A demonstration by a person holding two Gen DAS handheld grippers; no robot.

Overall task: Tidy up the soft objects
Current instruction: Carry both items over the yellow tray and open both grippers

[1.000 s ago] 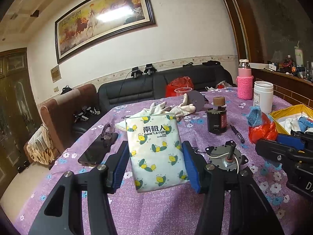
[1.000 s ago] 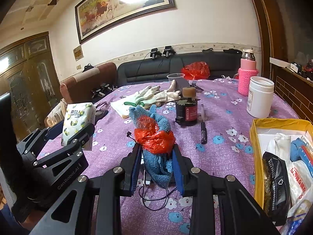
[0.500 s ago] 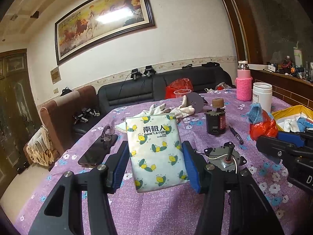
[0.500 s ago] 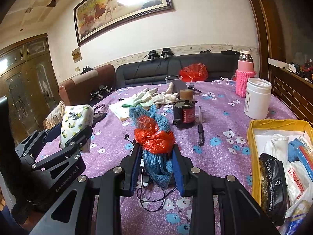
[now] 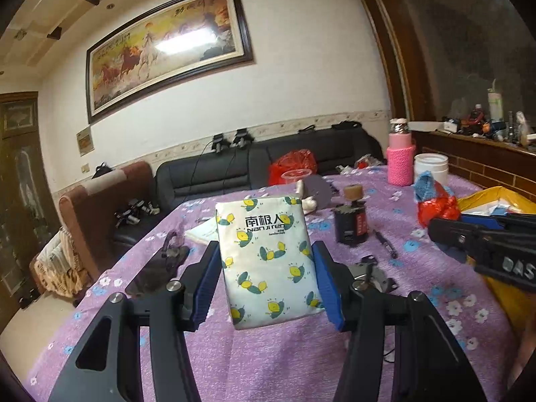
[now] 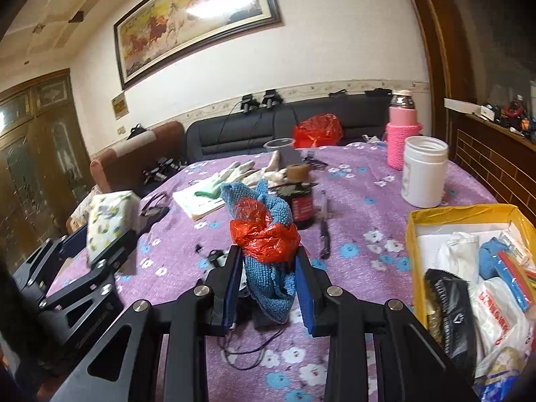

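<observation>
While clamped on tissue pack (image 5: 268,261) | left hand-held gripper (image 5: 266,279) above table edge (image 5: 110,288)

The tissue pack (image 5: 268,261) is a soft white packet printed with yellow lemons and dark lettering. It stands upright and slightly tilted, lifted above the purple cloth and pinched at its two long sides. In the right wrist view it shows at 9 o'clock. The blue knitted cloth (image 6: 268,281) hangs crumpled with a red plastic bag (image 6: 264,234) bunched around its middle, both clamped and raised. The yellow box (image 6: 413,234), at 3 o'clock in that view, holds packets, a white bag and another blue cloth.
</observation>
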